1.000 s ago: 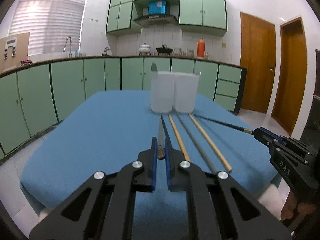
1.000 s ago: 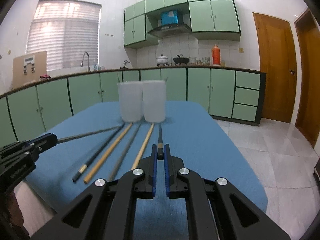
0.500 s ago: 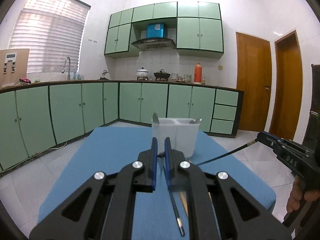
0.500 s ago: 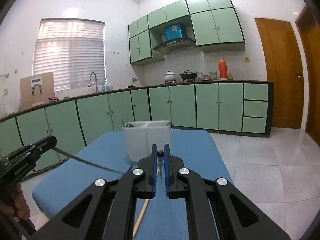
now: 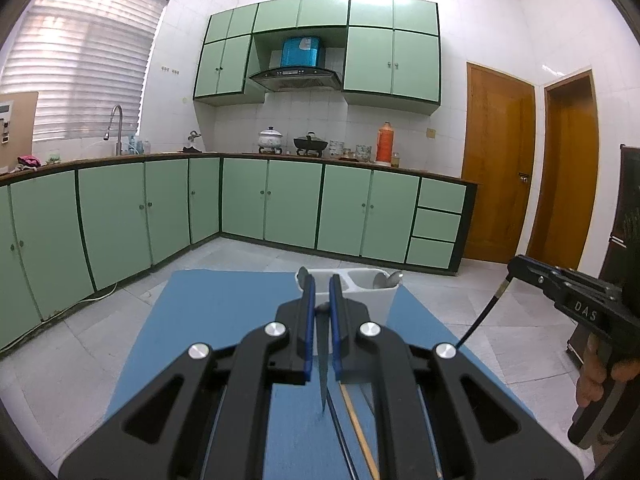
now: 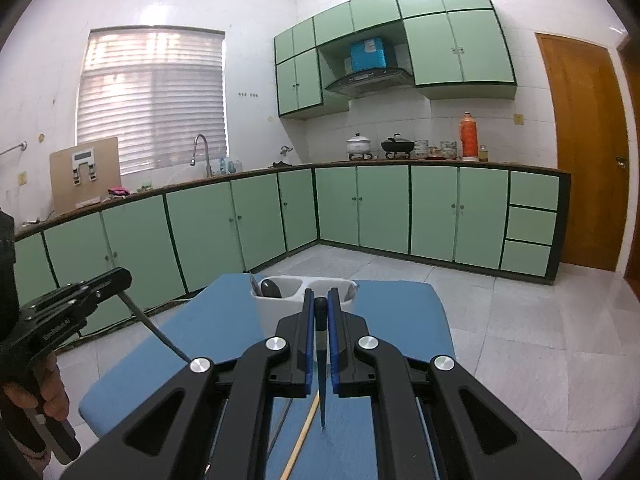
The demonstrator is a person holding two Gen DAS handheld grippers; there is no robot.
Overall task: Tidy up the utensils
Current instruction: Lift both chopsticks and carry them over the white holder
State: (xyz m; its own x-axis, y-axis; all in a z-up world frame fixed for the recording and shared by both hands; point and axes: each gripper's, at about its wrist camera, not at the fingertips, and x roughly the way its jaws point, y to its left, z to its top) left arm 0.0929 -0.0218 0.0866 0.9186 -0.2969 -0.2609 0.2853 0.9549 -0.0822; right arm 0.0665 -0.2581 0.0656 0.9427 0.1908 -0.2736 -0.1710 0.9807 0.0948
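My left gripper (image 5: 322, 280) is shut on a grey chopstick (image 5: 322, 376), which hangs down between the blue pads, its tip close over the blue table (image 5: 220, 320). Seen from its own camera, my right gripper (image 6: 320, 294) is shut on a black chopstick (image 6: 321, 376) that hangs the same way. Each gripper also shows in the other's view: the right gripper (image 5: 514, 266) with its black chopstick (image 5: 480, 320), the left gripper (image 6: 122, 276) with its grey chopstick (image 6: 152, 328). A white two-compartment holder (image 5: 360, 292) with spoons (image 5: 386, 280) stands just ahead of both.
A wooden chopstick (image 5: 356, 428) and a dark one (image 5: 340, 432) lie on the cloth below the grippers. The table edge (image 6: 444, 320) drops to a tiled floor. Green cabinets line the far walls, and a hand (image 5: 592, 376) holds the right gripper's grip.
Both grippers have risen, lifting their chopsticks off the cloth. The sticks lay flat a second ago and now hang steeply. The holder has dropped lower in both views.
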